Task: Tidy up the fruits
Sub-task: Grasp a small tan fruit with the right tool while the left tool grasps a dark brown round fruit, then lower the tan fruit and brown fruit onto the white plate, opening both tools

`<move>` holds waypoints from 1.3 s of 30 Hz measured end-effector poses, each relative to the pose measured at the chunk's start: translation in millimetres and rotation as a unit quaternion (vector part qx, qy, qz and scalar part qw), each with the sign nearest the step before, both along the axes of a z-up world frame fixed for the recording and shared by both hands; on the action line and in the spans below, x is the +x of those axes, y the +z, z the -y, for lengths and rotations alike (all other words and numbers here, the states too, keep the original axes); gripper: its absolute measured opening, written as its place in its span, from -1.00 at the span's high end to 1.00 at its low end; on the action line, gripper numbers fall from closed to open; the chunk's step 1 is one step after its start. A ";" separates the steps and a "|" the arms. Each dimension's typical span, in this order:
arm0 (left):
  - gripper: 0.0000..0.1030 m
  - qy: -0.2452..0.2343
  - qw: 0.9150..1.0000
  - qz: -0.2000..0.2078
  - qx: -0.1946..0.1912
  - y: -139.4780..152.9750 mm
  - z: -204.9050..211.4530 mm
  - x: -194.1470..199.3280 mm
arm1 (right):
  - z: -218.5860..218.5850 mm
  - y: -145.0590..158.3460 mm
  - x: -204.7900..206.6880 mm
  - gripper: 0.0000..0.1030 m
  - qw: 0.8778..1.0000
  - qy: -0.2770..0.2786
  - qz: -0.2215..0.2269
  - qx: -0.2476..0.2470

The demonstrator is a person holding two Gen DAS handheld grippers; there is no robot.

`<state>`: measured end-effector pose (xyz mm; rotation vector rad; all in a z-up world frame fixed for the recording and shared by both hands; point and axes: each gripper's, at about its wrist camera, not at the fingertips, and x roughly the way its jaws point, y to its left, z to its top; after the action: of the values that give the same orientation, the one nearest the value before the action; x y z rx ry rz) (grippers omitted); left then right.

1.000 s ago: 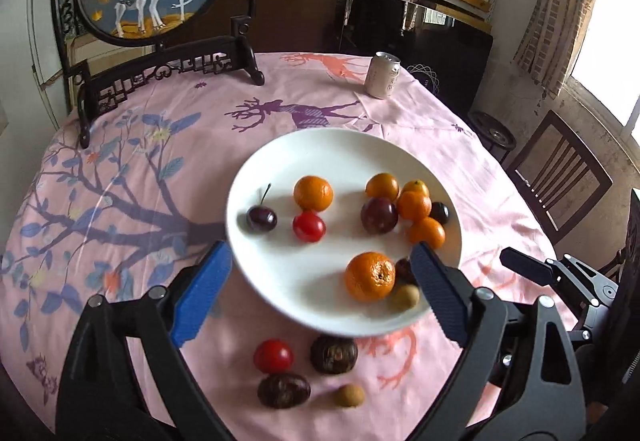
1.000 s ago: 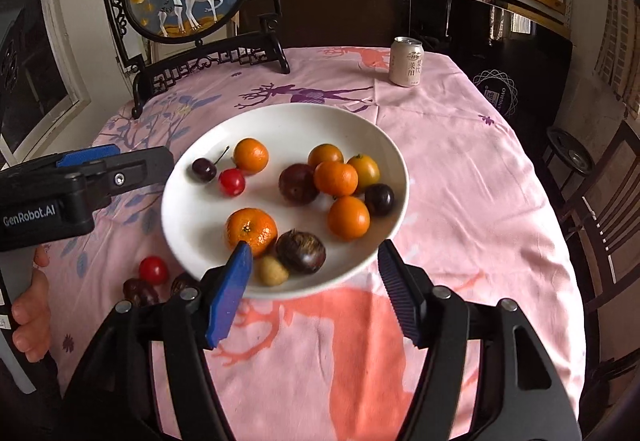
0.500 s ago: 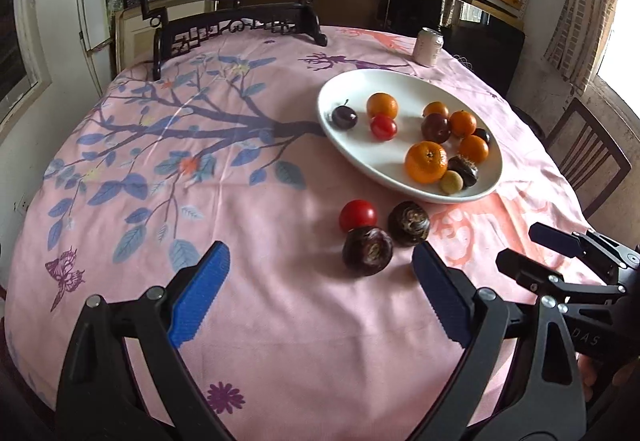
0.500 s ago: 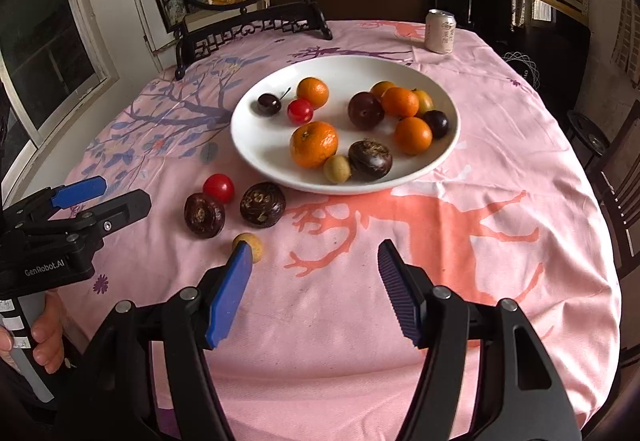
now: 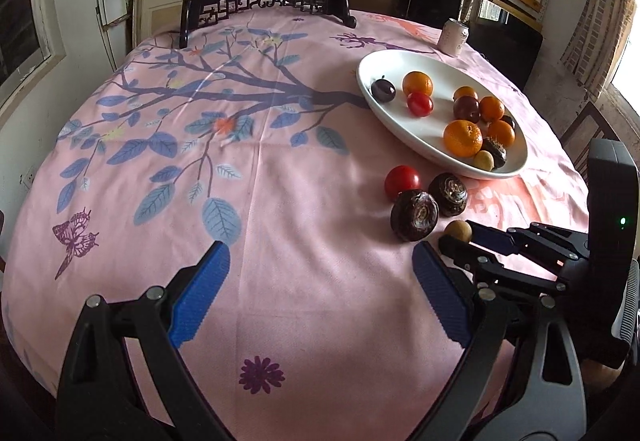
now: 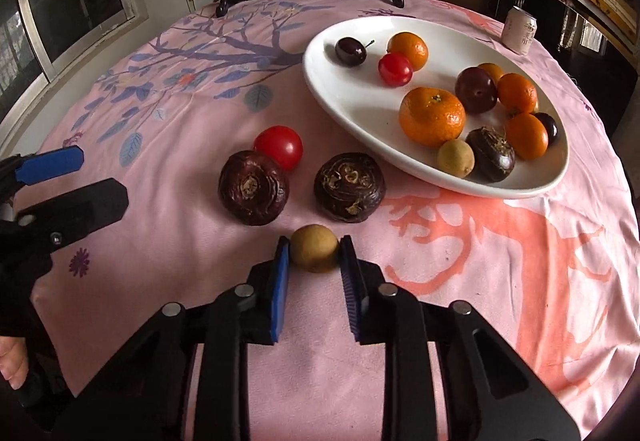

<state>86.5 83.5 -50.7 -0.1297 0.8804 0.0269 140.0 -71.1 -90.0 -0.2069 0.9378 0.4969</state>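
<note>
A white plate holds several oranges, plums, a cherry, a red tomato, a water chestnut and a longan. On the cloth in front of it lie a red tomato, two dark water chestnuts and a tan longan. My right gripper has its blue pads closed against both sides of that longan, which rests on the table. It also shows in the left wrist view. My left gripper is open and empty, low over bare cloth left of the loose fruit.
The round table wears a pink cloth with a blue tree print. A drink can stands behind the plate. A dark carved stand with a round deer picture is at the back. A chair sits to the right.
Both grippers have pulled back toward the near table edge and dropped lower. My right gripper has narrowed from wide open to closed on the longan. The left stays open.
</note>
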 end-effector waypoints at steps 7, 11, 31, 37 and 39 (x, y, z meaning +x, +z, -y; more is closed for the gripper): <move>-0.83 -0.019 1.000 -0.009 0.011 -2.7 19.0 8.8 | 33.9 23.4 -13.7 0.51 0.999 -0.032 0.018 0.024; -0.83 -0.041 0.999 -0.020 0.021 -9.1 42.6 20.3 | 63.7 30.3 -20.0 0.51 0.997 -0.059 0.021 0.036; 0.23 -0.045 0.996 -0.062 0.040 -37.0 79.2 63.1 | 118.7 31.9 -37.0 0.51 0.991 -0.104 0.014 0.080; 0.23 -0.050 0.997 -0.054 0.020 -29.2 74.9 51.8 | 109.5 31.8 -35.2 0.51 0.992 -0.096 0.012 0.075; 0.23 -0.052 0.997 -0.049 0.016 -24.4 73.1 48.3 | 106.0 30.8 -35.0 0.51 0.993 -0.094 0.011 0.073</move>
<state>134.8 10.4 -75.1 -0.0522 0.9837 -0.0494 105.1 -177.1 -59.2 0.0079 0.8860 0.3868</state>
